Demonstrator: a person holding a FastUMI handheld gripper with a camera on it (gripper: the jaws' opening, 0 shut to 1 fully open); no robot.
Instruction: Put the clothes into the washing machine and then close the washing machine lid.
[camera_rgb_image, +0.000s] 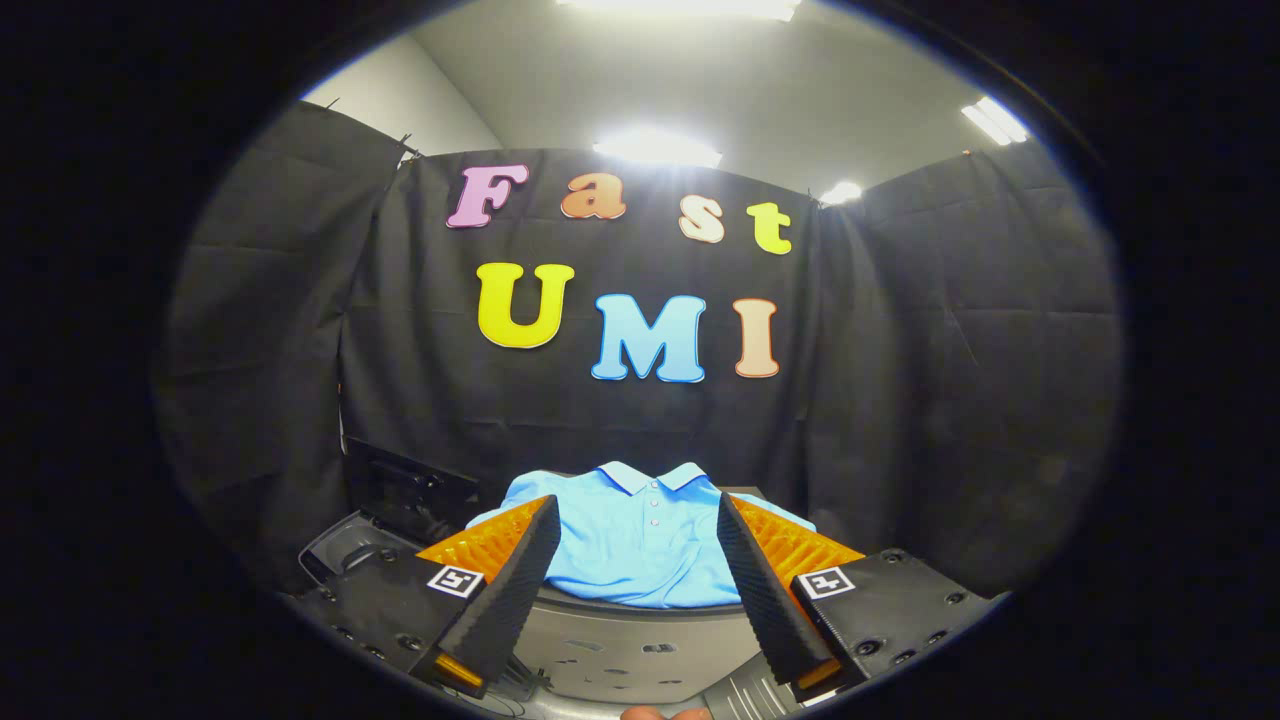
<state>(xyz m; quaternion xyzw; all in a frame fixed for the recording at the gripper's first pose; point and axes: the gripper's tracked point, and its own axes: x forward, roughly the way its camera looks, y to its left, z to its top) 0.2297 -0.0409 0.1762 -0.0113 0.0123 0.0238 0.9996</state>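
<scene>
Your gripper (634, 540) hangs with its fingers spread wide, gripping nothing. The blue polo shirt (640, 545) lies flat just ahead, centred between them, collar at the far end, draped over the washing machine's (640, 650) rounded top.

A polo shirt (640, 545) lies spread flat on a round drum-like top (640, 640), its collar at the far side and its hem at the near rim. The claw (636, 512) hovers near, fingers spread wide apart, one over each side of the shirt, with the shirt's middle between and just ahead of them. To the left of the shirt sits a raised lid-like panel (410, 490). The booth's cloth wall (900, 400) stands behind everything.
</scene>
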